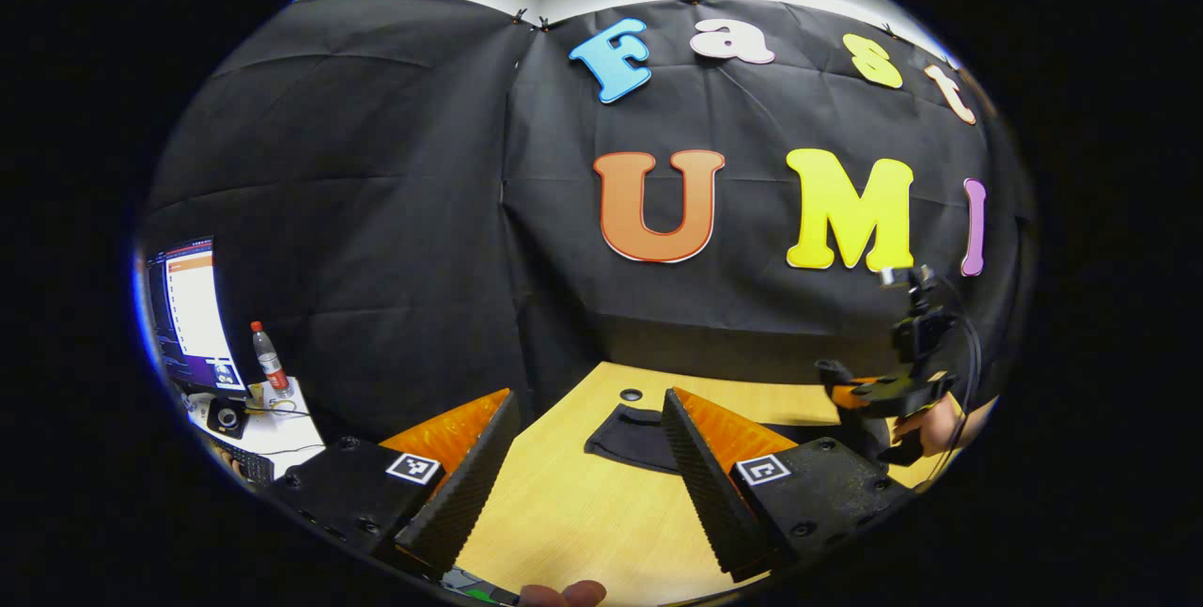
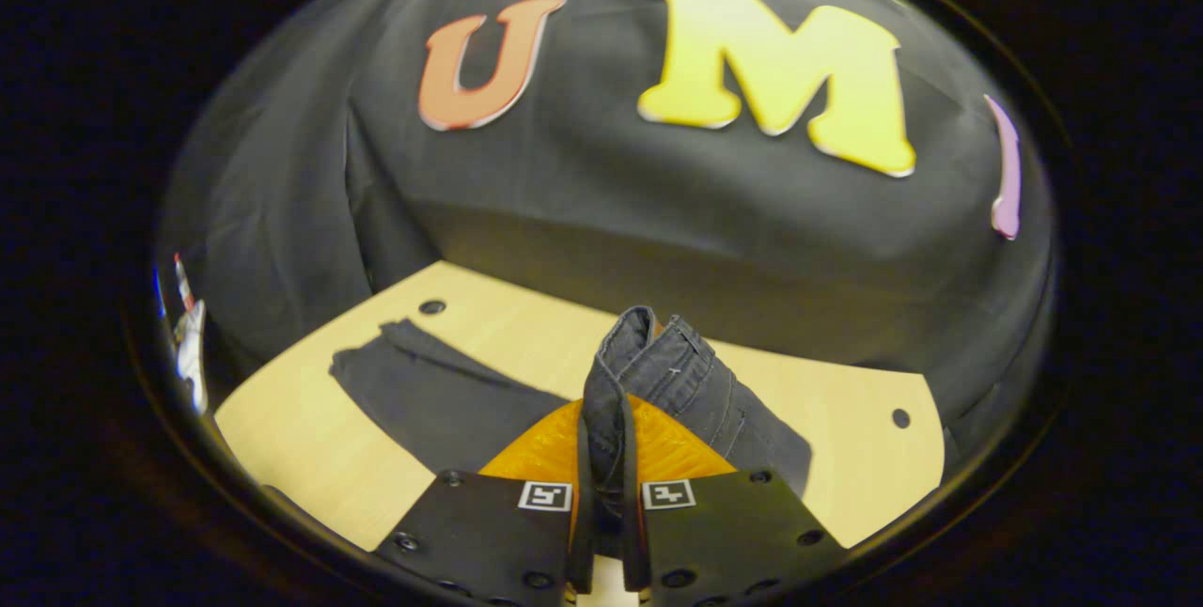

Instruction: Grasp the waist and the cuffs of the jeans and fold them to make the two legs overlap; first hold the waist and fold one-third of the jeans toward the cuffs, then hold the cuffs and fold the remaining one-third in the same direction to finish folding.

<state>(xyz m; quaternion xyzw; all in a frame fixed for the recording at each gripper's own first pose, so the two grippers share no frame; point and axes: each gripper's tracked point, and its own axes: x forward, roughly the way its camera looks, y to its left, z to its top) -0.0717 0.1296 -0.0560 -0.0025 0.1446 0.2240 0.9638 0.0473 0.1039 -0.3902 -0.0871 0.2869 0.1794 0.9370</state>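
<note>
Dark denim, the jeans (image 2: 442,391) lie across a pale wooden surface (image 2: 310,447) in front of the black cloth wall (image 2: 658,241). In the right gripper view, the right tongs (image 2: 606,494) are closed on a bunched fold of the jeans, with both fingers pressing the fabric between them; the gripped part stands up in a ridge just beyond the fingertips, showing seams and stitching. From there the garment runs away to the left, flat on the surface, toward a small round hole (image 2: 432,306) in the surface near the far left corner. Another hole (image 2: 900,418) sits near the right edge.

In the left gripper view, the left tongs (image 1: 587,466) are open, the fingers wide apart over bare wood, holding nothing. Between them, farther off, an end of the jeans (image 1: 632,438) lies flat. At the right, the other gripper (image 1: 883,391) shows with a hand (image 1: 940,424) holding it. At the far left stand a monitor (image 1: 188,311) and a bottle (image 1: 270,358) on a side desk (image 1: 282,428).
</note>
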